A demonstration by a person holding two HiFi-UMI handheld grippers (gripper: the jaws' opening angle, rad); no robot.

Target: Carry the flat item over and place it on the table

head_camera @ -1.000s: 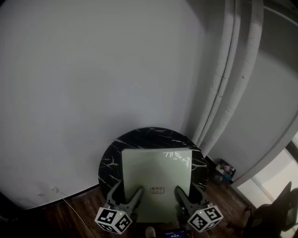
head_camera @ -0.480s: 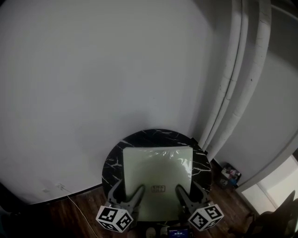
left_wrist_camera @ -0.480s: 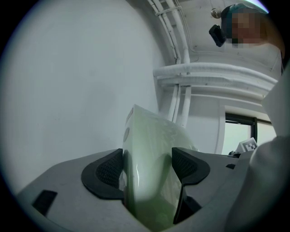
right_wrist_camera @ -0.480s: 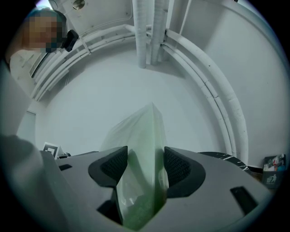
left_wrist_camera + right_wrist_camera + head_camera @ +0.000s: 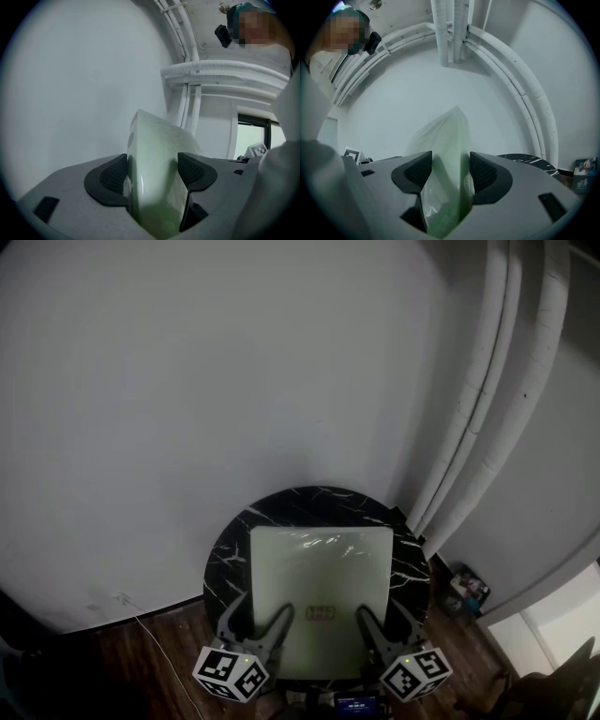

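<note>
A flat pale green item (image 5: 321, 592) in clear plastic wrap lies level over a round black marble table (image 5: 234, 549); whether it touches the tabletop I cannot tell. My left gripper (image 5: 265, 618) is shut on its near left edge, and my right gripper (image 5: 372, 618) is shut on its near right edge. In the left gripper view the green item (image 5: 152, 178) stands edge-on between the two black pads (image 5: 112, 176). The right gripper view shows the wrapped item (image 5: 447, 178) pinched between that gripper's pads (image 5: 482, 172), with the table's rim (image 5: 529, 160) to the right.
A white wall fills the background, with white pipes (image 5: 492, 399) running down its right side. Dark wooden floor (image 5: 141, 667) surrounds the table. A cable (image 5: 131, 610) lies on the floor at left, and a small bin (image 5: 466, 587) stands at the right of the table.
The view has shifted so that the table and the green item sit a little higher and more centred. Both grippers keep the same hold on the item's near edge.
</note>
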